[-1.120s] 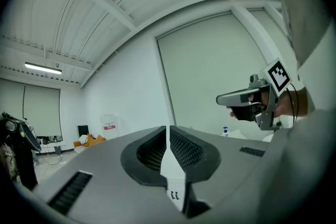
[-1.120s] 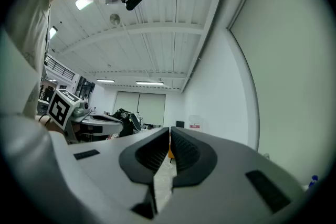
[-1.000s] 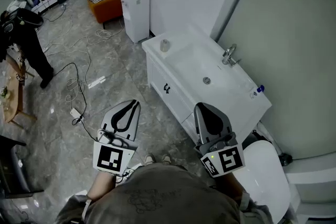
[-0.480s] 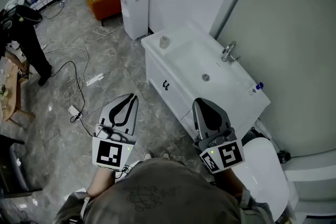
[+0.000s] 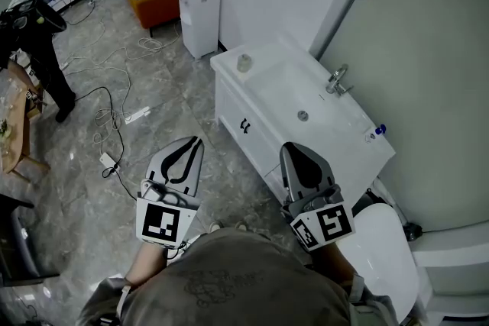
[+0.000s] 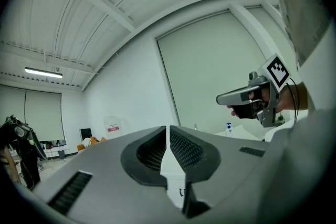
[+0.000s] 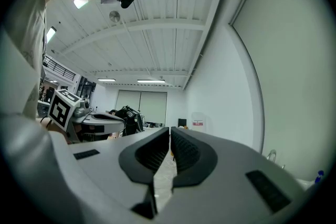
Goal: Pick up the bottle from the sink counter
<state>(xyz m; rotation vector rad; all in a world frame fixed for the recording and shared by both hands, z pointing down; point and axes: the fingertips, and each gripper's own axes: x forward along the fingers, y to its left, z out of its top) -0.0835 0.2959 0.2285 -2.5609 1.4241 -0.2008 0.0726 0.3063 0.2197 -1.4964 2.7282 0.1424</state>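
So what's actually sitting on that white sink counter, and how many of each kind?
On the white sink counter:
Small clear bottle with a blue cap: 1
Small pale round container: 1
Chrome tap: 1
Total: 3

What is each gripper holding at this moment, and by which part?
Nothing: the left gripper and right gripper are both shut and empty, short of the sink counter.

The bottle [image 5: 376, 133] on the sink counter [image 5: 348, 130] is too small to tell beyond its blue cap.
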